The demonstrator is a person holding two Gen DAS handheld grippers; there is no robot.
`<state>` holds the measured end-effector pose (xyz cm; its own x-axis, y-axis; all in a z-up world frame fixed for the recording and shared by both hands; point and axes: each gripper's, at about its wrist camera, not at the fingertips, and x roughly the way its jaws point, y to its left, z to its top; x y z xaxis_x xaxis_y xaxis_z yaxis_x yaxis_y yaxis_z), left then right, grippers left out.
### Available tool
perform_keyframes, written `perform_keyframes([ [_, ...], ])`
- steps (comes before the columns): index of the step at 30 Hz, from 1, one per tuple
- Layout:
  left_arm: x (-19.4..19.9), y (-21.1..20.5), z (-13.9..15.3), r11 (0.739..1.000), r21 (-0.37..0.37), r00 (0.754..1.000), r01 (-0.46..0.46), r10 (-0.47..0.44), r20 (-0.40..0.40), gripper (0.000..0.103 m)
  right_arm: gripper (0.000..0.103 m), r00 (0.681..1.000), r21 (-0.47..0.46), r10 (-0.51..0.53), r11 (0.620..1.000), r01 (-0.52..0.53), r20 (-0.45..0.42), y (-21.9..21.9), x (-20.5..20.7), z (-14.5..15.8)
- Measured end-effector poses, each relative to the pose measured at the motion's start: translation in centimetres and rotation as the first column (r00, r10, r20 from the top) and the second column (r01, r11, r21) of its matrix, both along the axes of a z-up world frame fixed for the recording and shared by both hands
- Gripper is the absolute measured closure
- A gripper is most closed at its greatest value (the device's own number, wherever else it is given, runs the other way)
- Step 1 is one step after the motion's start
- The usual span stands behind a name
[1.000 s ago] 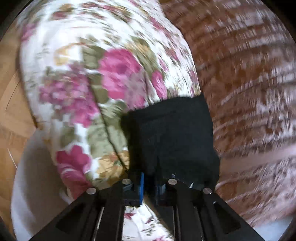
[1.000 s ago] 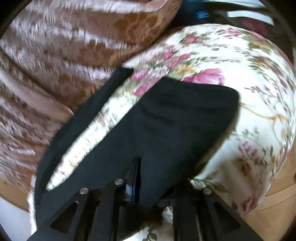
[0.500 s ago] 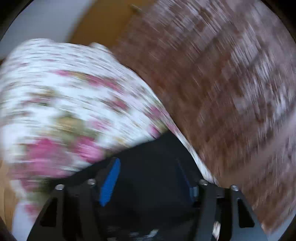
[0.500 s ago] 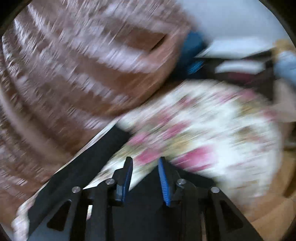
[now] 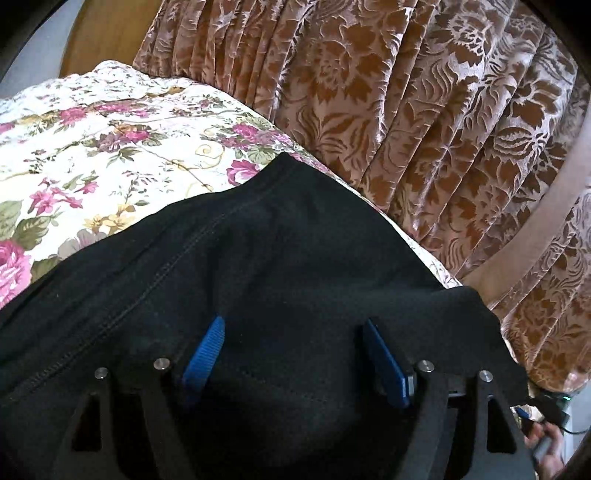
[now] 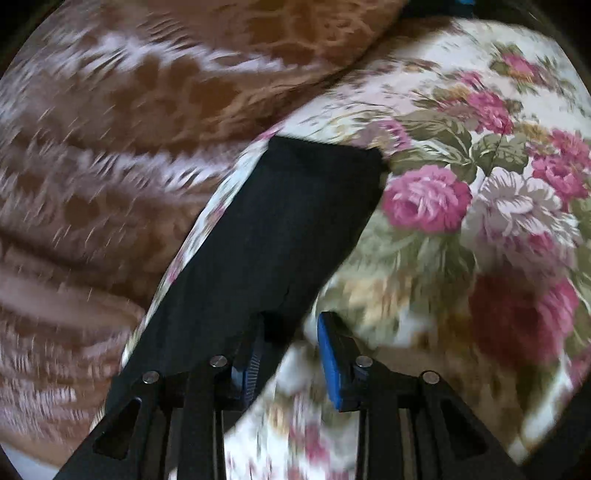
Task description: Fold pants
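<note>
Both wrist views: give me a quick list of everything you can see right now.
pants: one, black, lying on the floral cover; a long strip of them shows in the right wrist view.
floral cover: one, white with pink flowers, under the pants.
curtain: one, brown patterned, behind the cover.
wooden panel: one, tan, top left of the left wrist view.
left tool: blue pads, jaws opening, wide apart over the pants.
right tool: blue pads, jaws apart at the pants' edge, nothing pinched.
</note>
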<state>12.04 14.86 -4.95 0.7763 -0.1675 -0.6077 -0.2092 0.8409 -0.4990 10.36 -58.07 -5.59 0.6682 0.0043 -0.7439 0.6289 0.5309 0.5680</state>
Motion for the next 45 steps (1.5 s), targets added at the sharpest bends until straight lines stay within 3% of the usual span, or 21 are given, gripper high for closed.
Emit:
perform_keyframes([
  [3, 0.3, -0.8, 0.0, 1.0, 0.026, 1.0, 0.008, -0.008, 0.008, 0.021, 0.074, 0.992, 0.101, -0.116, 0.989, 0.11, 0.053, -1.7, 0.3, -1.3],
  [5, 0.6, -1.1, 0.0, 0.999, 0.036, 1.0, 0.012, -0.012, 0.006, 0.02, 0.074, 0.986, 0.114, -0.15, 0.983, 0.141, 0.075, -2.2, 0.7, -1.6],
  [7, 0.8, -1.0, 0.0, 0.999, 0.033, 1.0, 0.014, -0.014, 0.008, 0.02, 0.074, 0.99, 0.077, -0.127, 0.99, 0.122, 0.065, -2.1, 1.2, -1.2],
  [10, 0.7, -0.8, -0.1, 1.0, 0.021, 1.0, 0.016, -0.016, 0.01, 0.02, 0.087, 0.998, 0.002, -0.056, 0.998, 0.056, 0.03, -2.0, 1.7, -0.1],
  [13, 0.7, -0.7, -0.1, 1.0, 0.015, 1.0, 0.017, -0.017, 0.011, 0.02, 0.091, 0.997, -0.009, -0.042, 0.999, 0.043, 0.071, -2.1, 0.3, 1.4],
  [17, 0.7, -0.7, 0.0, 1.0, 0.01, 1.0, 0.017, -0.017, 0.009, 0.02, 0.092, 0.996, -0.059, -0.058, 0.996, 0.062, 0.066, -2.7, -3.3, 3.7],
  [19, 0.6, -0.5, 0.0, 1.0, 0.0, 1.0, 0.017, -0.017, 0.011, 0.02, 0.092, 0.993, -0.041, -0.095, 0.994, 0.097, 0.066, -3.4, -5.3, 4.0],
  [22, 0.6, -0.5, 0.0, 1.0, -0.007, 1.0, 0.017, -0.017, 0.011, 0.02, 0.092, 0.991, -0.029, -0.129, 0.991, 0.13, 0.026, -4.4, -8.2, 3.3],
  [25, 0.6, -0.6, 0.0, 1.0, -0.004, 1.0, 0.016, -0.016, 0.005, 0.02, 0.087, 0.988, -0.018, -0.124, 0.992, 0.122, -0.088, -4.8, -9.5, 1.2],
  [28, 0.5, -0.4, 0.0, 1.0, -0.018, 1.0, 0.015, -0.015, 0.01, 0.02, 0.079, 0.981, -0.064, -0.174, 0.983, 0.169, -0.084, -4.2, -10.4, 1.6],
  [31, 0.5, -0.5, 0.0, 1.0, -0.013, 1.0, 0.014, -0.014, 0.004, 0.019, 0.074, 0.953, -0.324, -0.242, 0.93, 0.174, -0.184, -0.6, -10.1, 4.7],
  [32, 0.6, -0.6, 0.0, 1.0, -0.005, 1.0, 0.015, -0.015, -0.002, 0.019, 0.073, 0.955, -0.389, -0.241, 0.908, 0.159, -0.175, 1.1, -10.0, 5.7],
  [34, 0.9, -0.9, 0.1, 1.0, 0.015, 1.0, 0.021, -0.021, -0.02, 0.017, 0.073, 0.983, -0.425, -0.148, 0.901, 0.089, -0.107, 4.2, -9.6, 6.8],
  [35, 1.0, -1.1, 0.2, 0.999, 0.025, 0.999, 0.025, -0.024, -0.033, 0.016, 0.073, 0.995, -0.441, -0.046, 0.898, 0.0, -0.092, 6.5, -8.6, 7.0],
  [37, 1.3, -1.4, 0.5, 0.998, 0.049, 0.998, 0.028, -0.025, -0.063, 0.015, 0.073, 0.986, -0.474, 0.118, 0.865, -0.161, -0.12, 10.0, -6.8, 6.9],
  [38, 1.5, -1.4, 0.8, 0.998, 0.048, 0.997, 0.031, -0.027, -0.078, 0.015, 0.073, 0.964, -0.493, 0.228, 0.828, -0.267, -0.139, 12.5, -5.4, 6.5],
  [40, 1.7, -1.1, 1.3, 0.999, 0.027, 0.995, 0.026, -0.023, -0.097, 0.016, 0.073, 0.922, -0.513, 0.351, 0.768, -0.382, -0.161, 15.5, -3.8, 5.7],
  [41, 1.7, -0.8, 1.8, 1.0, 0.008, 0.996, 0.019, -0.018, -0.09, 0.018, 0.073, 0.89, -0.531, 0.409, 0.718, -0.451, -0.203, 17.3, -2.9, 5.1],
  [44, 2.3, 0.4, 3.7, 1.0, -0.012, 0.999, -0.016, 0.016, -0.043, 0.016, 0.072, 0.819, -0.543, 0.452, 0.613, -0.574, -0.354, 20.1, -1.4, 2.9],
  [45, 2.9, 0.7, 4.2, 1.0, -0.002, 0.999, -0.025, 0.025, -0.044, 0.014, 0.072, 0.805, -0.536, 0.451, 0.6, -0.594, -0.387, 20.4, -1.1, 2.3],
])
